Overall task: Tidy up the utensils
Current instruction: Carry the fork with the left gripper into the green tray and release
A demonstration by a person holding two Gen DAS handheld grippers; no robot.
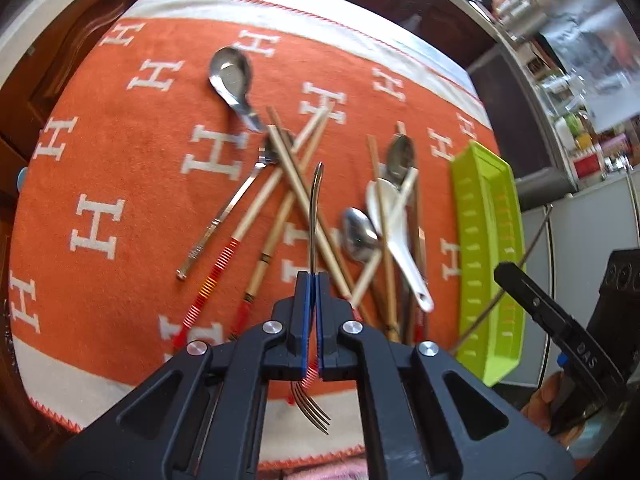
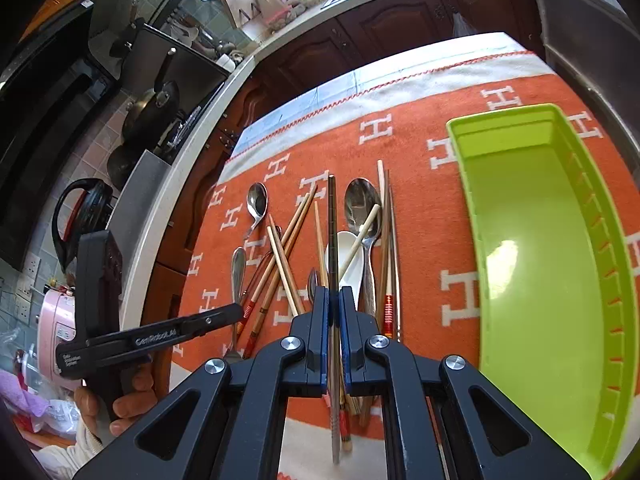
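Observation:
My left gripper (image 1: 313, 280) is shut on a metal fork (image 1: 315, 208), held above the orange cloth (image 1: 132, 168) with its tines pointing back toward the camera. It also shows in the right wrist view (image 2: 228, 312), with the fork (image 2: 238, 268). My right gripper (image 2: 334, 294) is shut on a metal chopstick (image 2: 332, 216), raised over the pile. On the cloth lie several wooden chopsticks (image 1: 292, 168), metal spoons (image 1: 230, 76) and a white ceramic spoon (image 1: 394, 236). The green tray (image 2: 532, 248) is empty, right of the pile; it also shows in the left wrist view (image 1: 484, 240).
Dark wooden cabinets (image 2: 360, 32) and a countertop edge (image 2: 192, 148) run behind the cloth-covered table. Pans (image 2: 152, 112), a black kettle (image 2: 80, 208) and a pink appliance (image 2: 56, 320) stand at the left. A steel appliance (image 1: 532, 128) stands beyond the tray.

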